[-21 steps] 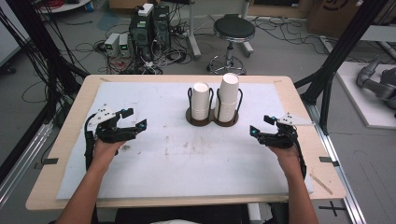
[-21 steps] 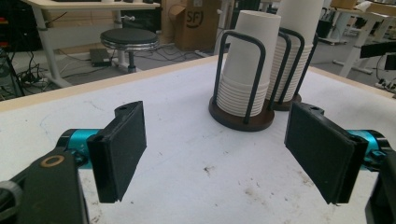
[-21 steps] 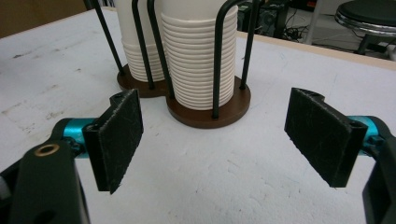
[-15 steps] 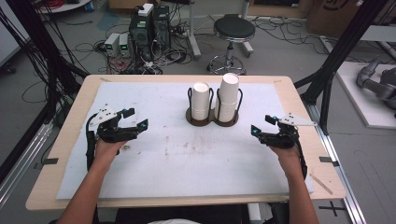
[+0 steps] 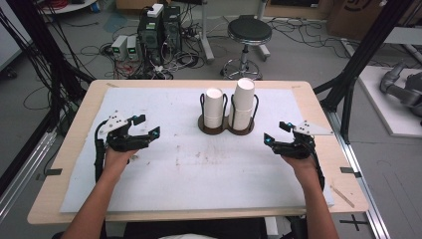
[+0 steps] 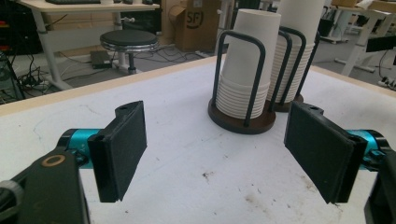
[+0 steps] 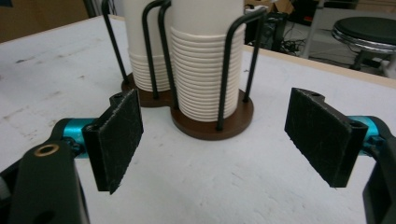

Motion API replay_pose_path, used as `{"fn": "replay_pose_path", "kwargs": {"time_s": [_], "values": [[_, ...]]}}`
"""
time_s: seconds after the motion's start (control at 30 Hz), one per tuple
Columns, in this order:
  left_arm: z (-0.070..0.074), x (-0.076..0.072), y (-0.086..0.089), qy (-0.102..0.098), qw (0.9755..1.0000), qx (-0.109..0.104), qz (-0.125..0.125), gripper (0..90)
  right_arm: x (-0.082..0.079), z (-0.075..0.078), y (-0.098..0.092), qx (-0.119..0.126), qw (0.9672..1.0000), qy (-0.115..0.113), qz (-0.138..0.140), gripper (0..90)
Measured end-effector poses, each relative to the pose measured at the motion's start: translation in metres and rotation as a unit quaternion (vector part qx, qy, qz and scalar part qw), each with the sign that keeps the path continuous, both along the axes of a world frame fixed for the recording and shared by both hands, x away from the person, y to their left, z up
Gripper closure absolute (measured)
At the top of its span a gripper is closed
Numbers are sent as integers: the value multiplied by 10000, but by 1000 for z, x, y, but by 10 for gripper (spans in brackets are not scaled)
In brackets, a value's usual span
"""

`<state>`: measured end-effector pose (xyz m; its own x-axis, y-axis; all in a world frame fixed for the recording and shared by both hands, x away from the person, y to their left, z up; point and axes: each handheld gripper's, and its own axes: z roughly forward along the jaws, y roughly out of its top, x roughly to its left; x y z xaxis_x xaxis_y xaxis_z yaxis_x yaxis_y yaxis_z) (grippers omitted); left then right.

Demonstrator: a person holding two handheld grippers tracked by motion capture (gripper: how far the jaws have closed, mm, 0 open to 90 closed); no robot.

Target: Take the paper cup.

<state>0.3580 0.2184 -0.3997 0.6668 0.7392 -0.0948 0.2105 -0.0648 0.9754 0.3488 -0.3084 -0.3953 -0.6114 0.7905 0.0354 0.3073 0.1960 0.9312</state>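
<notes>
Two stacks of white paper cups stand upside down in a black wire holder (image 5: 226, 130) with a brown base, at the back middle of the table. The left stack (image 5: 214, 108) is shorter than the right stack (image 5: 243, 102). My left gripper (image 5: 148, 125) rests left of the holder, open and empty, pointing toward it. My right gripper (image 5: 276, 131) rests on the opposite side, also open and empty. In the left gripper view the jaws (image 6: 217, 149) stand wide apart with the nearer stack (image 6: 247, 60) ahead. In the right gripper view the jaws (image 7: 215, 140) frame the nearer stack (image 7: 205, 70).
A stained white mat (image 5: 199, 169) covers the wooden table (image 5: 64, 164). Beyond the far edge are a black stool (image 5: 249, 32), computer boxes (image 5: 159, 25) and cables on the floor. Black frame posts (image 5: 366, 55) rise at both sides of the table.
</notes>
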Motion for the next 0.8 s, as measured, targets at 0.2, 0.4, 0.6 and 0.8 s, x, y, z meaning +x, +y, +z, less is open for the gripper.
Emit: {"fn": "replay_pose_path", "kwargs": {"time_s": [0.2,0.4,0.6,0.8], "values": [[-2,-1,-4,27,9999,51,-83,211,-1,7,17,68,9998,-168,126,250],[-2,-1,-5,68,9999,44,-123,211,3,14,37,58,9992,-375,141,305],[-4,0,-8,111,9998,68,-158,211,10,16,61,2,9986,-418,314,492],[-4,0,-8,131,9998,46,-152,211,14,18,76,-67,9984,-431,363,697]]}}
